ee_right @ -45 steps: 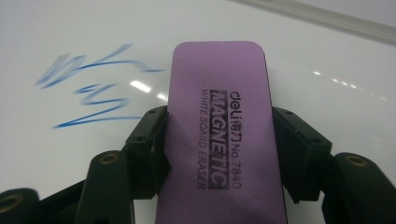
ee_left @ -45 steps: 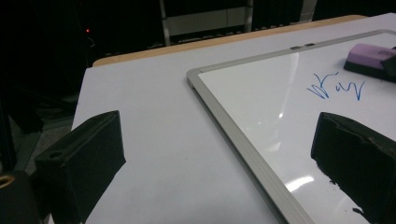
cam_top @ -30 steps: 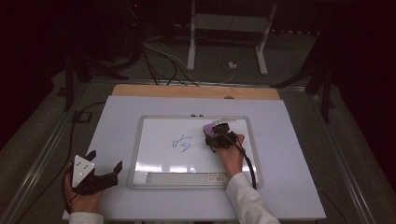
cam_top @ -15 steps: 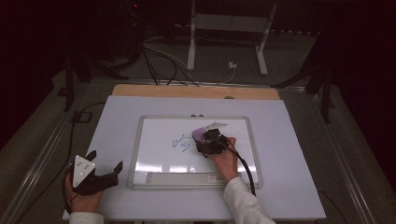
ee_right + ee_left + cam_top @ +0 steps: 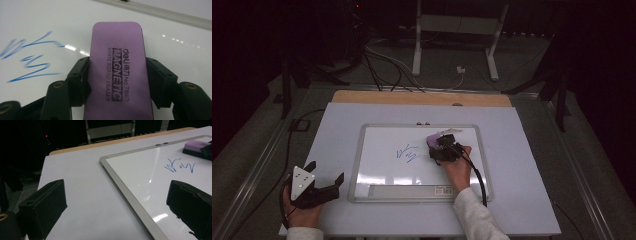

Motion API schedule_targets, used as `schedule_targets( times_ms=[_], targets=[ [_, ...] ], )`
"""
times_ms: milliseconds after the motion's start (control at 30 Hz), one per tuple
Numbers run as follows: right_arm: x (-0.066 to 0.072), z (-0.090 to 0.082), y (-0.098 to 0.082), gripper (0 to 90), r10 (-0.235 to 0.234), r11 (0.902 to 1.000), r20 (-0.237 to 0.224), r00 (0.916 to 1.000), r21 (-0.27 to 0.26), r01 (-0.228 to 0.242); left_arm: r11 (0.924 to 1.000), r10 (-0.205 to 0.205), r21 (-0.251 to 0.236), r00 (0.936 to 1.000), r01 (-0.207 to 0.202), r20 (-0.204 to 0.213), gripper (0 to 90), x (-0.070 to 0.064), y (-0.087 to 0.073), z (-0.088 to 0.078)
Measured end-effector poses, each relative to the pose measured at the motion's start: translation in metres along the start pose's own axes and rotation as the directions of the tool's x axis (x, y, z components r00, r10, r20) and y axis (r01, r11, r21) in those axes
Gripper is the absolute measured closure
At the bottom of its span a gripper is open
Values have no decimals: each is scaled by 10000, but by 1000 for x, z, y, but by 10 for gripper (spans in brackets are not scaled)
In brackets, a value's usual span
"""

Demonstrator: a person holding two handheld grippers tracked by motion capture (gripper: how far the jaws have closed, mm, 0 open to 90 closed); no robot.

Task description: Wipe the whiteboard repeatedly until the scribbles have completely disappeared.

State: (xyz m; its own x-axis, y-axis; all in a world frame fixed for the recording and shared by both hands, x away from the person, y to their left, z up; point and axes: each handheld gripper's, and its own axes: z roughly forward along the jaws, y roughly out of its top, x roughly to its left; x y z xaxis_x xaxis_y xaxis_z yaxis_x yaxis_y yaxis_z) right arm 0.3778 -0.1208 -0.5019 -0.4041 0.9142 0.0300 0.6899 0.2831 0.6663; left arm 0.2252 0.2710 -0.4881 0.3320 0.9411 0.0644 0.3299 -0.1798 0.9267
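Observation:
A silver-framed whiteboard lies in the middle of the white table, with a blue scribble near its centre. My right gripper is shut on a purple magnetic whiteboard eraser, which rests flat on the board just right of the scribble. In the right gripper view the eraser is clamped between both jaws of the gripper, and the scribble lies to its left. My left gripper rests open at the table's front left, off the board. Its view shows the board frame, scribble and eraser.
The white table top has a wooden strip along its far edge. A pen tray runs along the board's near side. Cables and a white stand are on the dark floor behind.
My right gripper slid the eraser left and nearer, toward the scribble, then drew back slightly right and away. The scribble looks unchanged. The left gripper has stayed put.

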Motion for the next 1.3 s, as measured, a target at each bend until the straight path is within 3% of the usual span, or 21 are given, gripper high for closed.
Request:
schedule_targets(
  times_ms=[200,367,467,600,633,667,700,767,800,833,933,1000,1067,1100,1133,1300],
  targets=[
    [20,-2,-2,405,-405,9991,-500,9979,82,409,10000,21,18,10000,-21,-8,36,0,0,0],
    [15,-6,-2,294,-117,9999,-1080,9941,-46,113,10000,-28,1,10000,28,-24,36,1,0,0],
    [8,-15,-1,266,-111,9990,-1382,9903,-448,50,10000,-34,9,10000,34,-6,36,0,0,0],
    [-9,-32,-1,399,0,9933,-1283,9917,-1149,-148,10000,-31,-24,10000,31,-1,36,0,0,0],
    [-22,-36,-4,536,261,9924,-941,9952,-1175,-372,10000,-42,-29,10000,42,4,36,-1,1,0],
    [-22,-36,-4,536,261,9924,-941,9952,-1175,-372,10000,-59,-37,10000,59,7,36,-1,1,0],
    [-25,-36,-5,575,321,9933,-712,9969,-1089,-398,10000,-79,-49,10000,79,12,36,-1,1,0],
    [-33,-35,-10,740,334,9964,-479,9983,-760,-370,9999,-135,-68,9999,135,54,36,-1,1,0],
    [-35,-33,-15,862,119,9990,-350,9993,-423,-134,9998,-180,-82,9998,181,64,36,-1,1,1],
    [-34,-32,-17,895,-19,9996,-378,9993,-268,8,9998,-184,-80,9998,184,68,36,-1,2,1],
    [-30,-29,-21,900,-301,9995,-505,9983,-26,300,9996,-256,-94,9996,258,146,36,-3,4,3],
    [-17,-25,-24,900,-735,9971,-888,9933,131,750,9996,-254,-127,9995,257,212,36,-6,6,4],
    [-13,-24,-24,900,-866,9960,-987,9913,119,882,9995,-284,-155,9992,289,279,36,-8,8,5],
    [-3,-22,-24,900,-1127,9934,-1274,9854,63,1145,9993,-329,-176,9989,334,321,36,-10,10,7],
    [-3,-22,-24,900,-1127,9934,-1274,9854,63,1145,9993,-338,-159,9989,343,332,36,-12,11,8],
    [20,-15,-23,900,-1598,9868,-1892,9688,-42,1619,9997,-242,51,9975,240,670,36,-26,21,21]
  ],
)
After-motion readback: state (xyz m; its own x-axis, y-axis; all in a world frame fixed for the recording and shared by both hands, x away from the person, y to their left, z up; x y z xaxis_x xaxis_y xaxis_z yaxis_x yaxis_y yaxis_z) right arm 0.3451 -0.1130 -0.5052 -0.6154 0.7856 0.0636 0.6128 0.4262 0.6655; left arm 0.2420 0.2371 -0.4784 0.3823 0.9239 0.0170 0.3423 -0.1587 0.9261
